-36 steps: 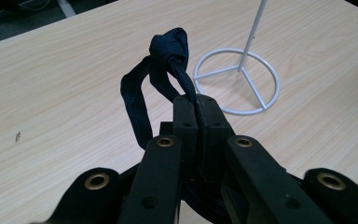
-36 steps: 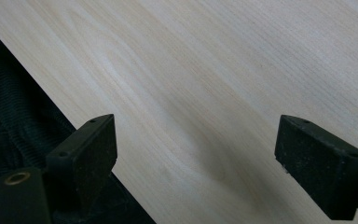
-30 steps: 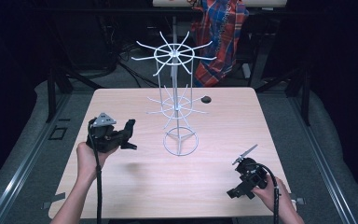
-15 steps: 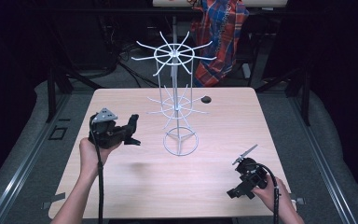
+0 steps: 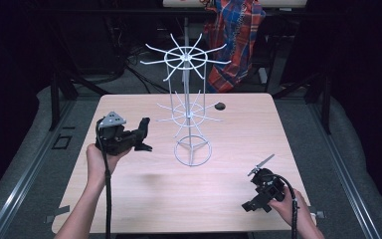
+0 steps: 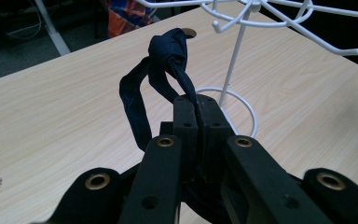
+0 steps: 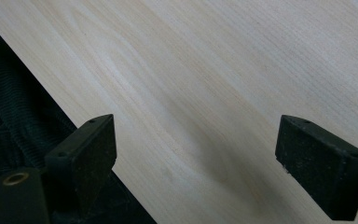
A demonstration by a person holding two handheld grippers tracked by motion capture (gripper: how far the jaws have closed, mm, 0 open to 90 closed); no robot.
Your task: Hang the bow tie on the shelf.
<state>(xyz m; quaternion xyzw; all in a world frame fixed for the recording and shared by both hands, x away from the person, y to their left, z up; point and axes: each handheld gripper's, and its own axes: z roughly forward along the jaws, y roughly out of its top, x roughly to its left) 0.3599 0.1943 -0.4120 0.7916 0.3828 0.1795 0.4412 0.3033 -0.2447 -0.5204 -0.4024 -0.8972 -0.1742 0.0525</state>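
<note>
A knotted loop of dark blue fabric band [image 6: 161, 74] is clamped between the closed jaws of the left gripper [image 5: 140, 135], which is held above the left part of the desk [image 5: 144, 199], just left of the white wire rack [image 5: 189, 107]. In the left gripper view the band is pinched by one end, so that the knot and the open loop stand up free above the jaws; held this way, the loop is left clear to be slipped over something, and in all likelihood it is meant for one of the rack's hooked arms. The gripper is aimed toward the rack, whose ring base [image 6: 242, 109] and upright rod are seen directly behind the band, with hooked arms [image 6: 340, 49] passing overhead. No contact between the band and the rack is seen yet; they are near but apart.

The rack stands at the middle of the desk, with an upper and a lower wheel of spokes, all of them bare. A small dark object [image 5: 220, 105] lies on the far part of the desk, just right of the rack's lower wheel; what it is cannot be told.

The right gripper [image 5: 260, 167] is kept low at the near right corner, well apart from the rack. Its jaws are spread wide with nothing between them, only bare desk beneath, which suggests it is being kept out of the way while the hanging is done by the left.
</note>
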